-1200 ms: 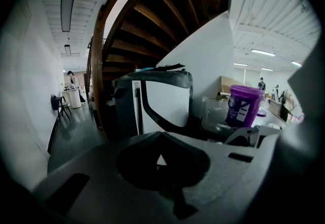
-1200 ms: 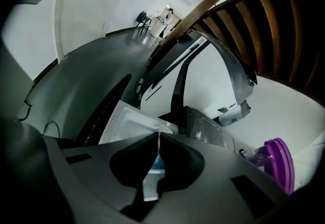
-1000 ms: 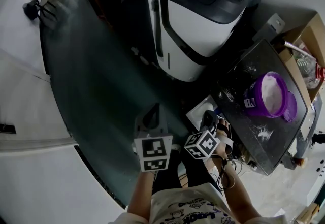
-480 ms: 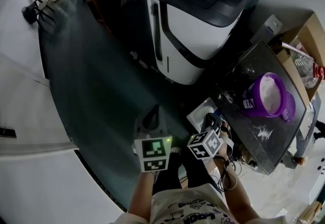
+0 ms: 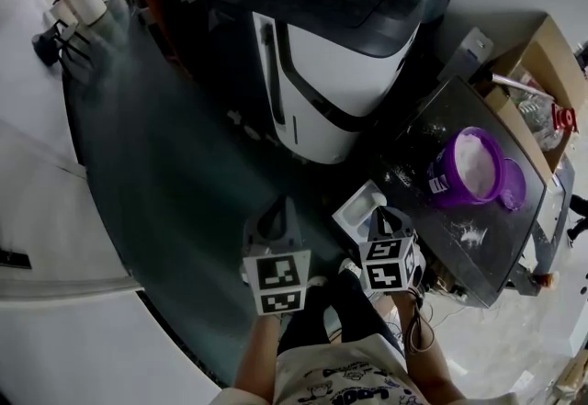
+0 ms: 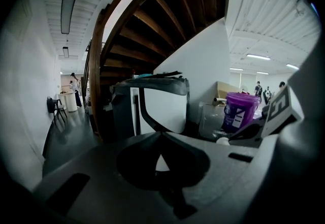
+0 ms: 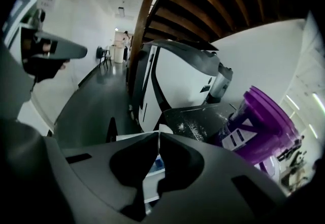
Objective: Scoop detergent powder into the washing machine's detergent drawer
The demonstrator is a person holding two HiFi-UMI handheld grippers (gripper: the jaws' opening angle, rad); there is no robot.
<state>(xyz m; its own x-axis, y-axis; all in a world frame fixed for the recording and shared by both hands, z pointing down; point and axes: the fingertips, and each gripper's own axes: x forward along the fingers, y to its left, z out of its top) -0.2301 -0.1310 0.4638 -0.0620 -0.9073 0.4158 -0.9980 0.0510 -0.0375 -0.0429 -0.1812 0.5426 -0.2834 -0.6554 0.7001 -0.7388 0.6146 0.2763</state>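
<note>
The white and black washing machine (image 5: 340, 73) stands at the top of the head view. A white detergent drawer (image 5: 358, 208) lies out of it, by the near corner of a dark table (image 5: 413, 201). On that table stands an open purple tub of white powder (image 5: 464, 169). My right gripper (image 5: 384, 221) is shut and empty, its tips just over the drawer (image 7: 152, 167), with the tub (image 7: 254, 121) to its right. My left gripper (image 5: 274, 215) is shut and empty too, held over the floor left of the drawer and pointing at the machine (image 6: 157, 108).
Spilled powder (image 5: 469, 233) streaks the dark table, and the tub's purple lid (image 5: 510, 185) lies beside the tub. An open cardboard box (image 5: 542, 73) of odds and ends stands at the right. Dark floor (image 5: 165, 164) stretches left of the machine.
My right gripper has pulled back a little from the drawer and turned, so its marker cube now faces the head camera. The left gripper has hardly moved.
</note>
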